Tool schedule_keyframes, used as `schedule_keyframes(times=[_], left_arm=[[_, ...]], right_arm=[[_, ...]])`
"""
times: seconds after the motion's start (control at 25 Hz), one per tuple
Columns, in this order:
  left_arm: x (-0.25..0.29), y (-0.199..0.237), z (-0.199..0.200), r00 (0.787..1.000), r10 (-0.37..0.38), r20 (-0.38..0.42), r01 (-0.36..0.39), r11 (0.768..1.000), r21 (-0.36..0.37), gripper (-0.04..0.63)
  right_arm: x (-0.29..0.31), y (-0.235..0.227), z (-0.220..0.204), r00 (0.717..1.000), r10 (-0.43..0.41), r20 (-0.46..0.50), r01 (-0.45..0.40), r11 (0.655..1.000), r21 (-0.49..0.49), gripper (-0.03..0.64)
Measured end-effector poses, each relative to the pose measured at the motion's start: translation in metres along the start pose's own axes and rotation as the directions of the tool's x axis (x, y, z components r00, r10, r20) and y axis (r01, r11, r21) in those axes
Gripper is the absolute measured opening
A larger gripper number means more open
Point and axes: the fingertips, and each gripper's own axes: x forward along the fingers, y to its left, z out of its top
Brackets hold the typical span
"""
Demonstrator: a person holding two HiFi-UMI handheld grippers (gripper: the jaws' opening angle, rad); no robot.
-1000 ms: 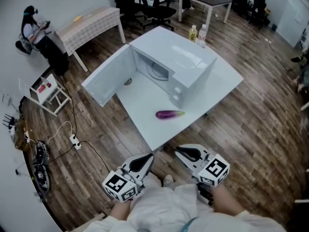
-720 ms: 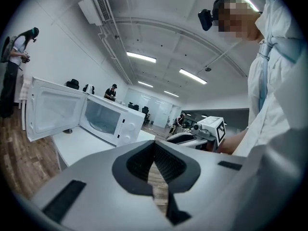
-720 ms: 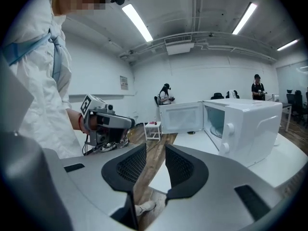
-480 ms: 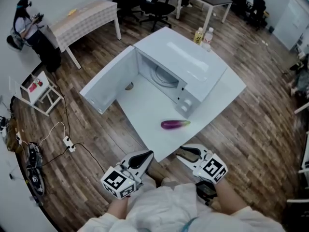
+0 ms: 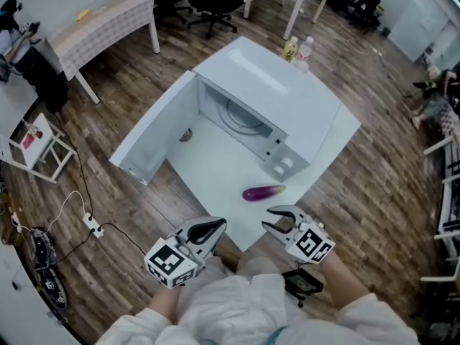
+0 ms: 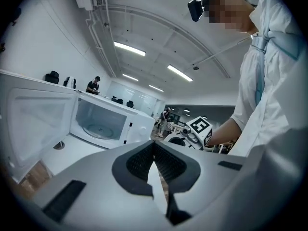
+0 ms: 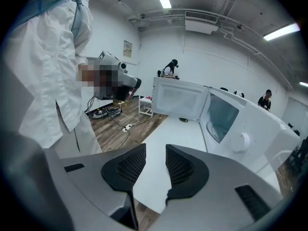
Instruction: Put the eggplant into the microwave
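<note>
Your R gripper: jaws apart w/ a narrow gap, nothing between. L gripper: jaws together, empty. Eggplant lies on white table near R jaws, not touching, in front of microwave; its door hangs open.

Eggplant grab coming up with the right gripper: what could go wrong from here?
The eggplant lies near the edge of the table; a glancing touch from the open, empty right gripper could roll it off. The front corner of the microwave stands close behind it, so the approach might bump the casing, and the carry must swing round that corner to the opening.
</note>
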Motion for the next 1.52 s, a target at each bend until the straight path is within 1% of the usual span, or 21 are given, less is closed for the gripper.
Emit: schedule_keyframes(times=[0.12,0.24,0.4,0.56,0.64,0.76,0.96,1.08,1.2,1.36,1.52], left_arm=[[0.014,0.005,-0.008,0.997,-0.058,-0.041,0.059,0.998,0.012,0.002],[0.032,0.008,-0.017,0.996,-0.069,-0.061,0.069,0.998,-0.001,0.002],[0.054,0.012,-0.023,0.997,-0.035,-0.074,0.033,0.999,-0.029,0.002],[0.072,0.012,-0.029,0.998,-0.003,-0.07,-0.001,0.999,-0.051,0.002],[0.083,0.012,-0.032,0.997,0.013,-0.077,-0.017,0.998,-0.059,0.002],[0.097,0.014,-0.031,0.996,0.041,-0.08,-0.047,0.996,-0.072,0.002],[0.107,0.021,-0.03,0.993,0.099,-0.067,-0.104,0.991,-0.079,0.002],[0.11,0.026,-0.035,0.989,0.135,-0.067,-0.14,0.987,-0.085,0.002],[0.114,0.028,-0.039,0.984,0.161,-0.078,-0.168,0.982,-0.088,0.002],[0.12,0.026,-0.051,0.982,0.159,-0.106,-0.167,0.984,-0.068,0.002],[0.123,0.024,-0.058,0.981,0.154,-0.121,-0.164,0.984,-0.073,0.003]], right_arm=[[0.007,-0.004,-0.003,0.999,-0.005,-0.039,0.004,1.0,-0.027,0.135],[0.009,-0.008,-0.014,0.997,0.011,-0.077,-0.016,0.998,-0.061,0.138],[0.01,-0.023,-0.037,0.99,0.027,-0.135,-0.045,0.991,-0.13,0.138],[0.019,-0.045,-0.065,0.98,-0.006,-0.199,-0.038,0.975,-0.217,0.138],[0.026,-0.056,-0.077,0.977,-0.024,-0.213,-0.03,0.969,-0.246,0.138],[0.038,-0.062,-0.093,0.975,-0.024,-0.221,-0.039,0.96,-0.278,0.142],[0.049,-0.068,-0.099,0.979,-0.007,-0.205,-0.06,0.946,-0.32,0.159],[0.055,-0.07,-0.102,0.977,0.0,-0.213,-0.076,0.934,-0.348,0.179],[0.059,-0.072,-0.107,0.975,0.011,-0.223,-0.096,0.922,-0.375,0.182],[0.063,-0.072,-0.11,0.972,0.024,-0.234,-0.114,0.918,-0.38,0.185],[0.067,-0.071,-0.114,0.966,0.027,-0.257,-0.13,0.909,-0.396,0.185]])
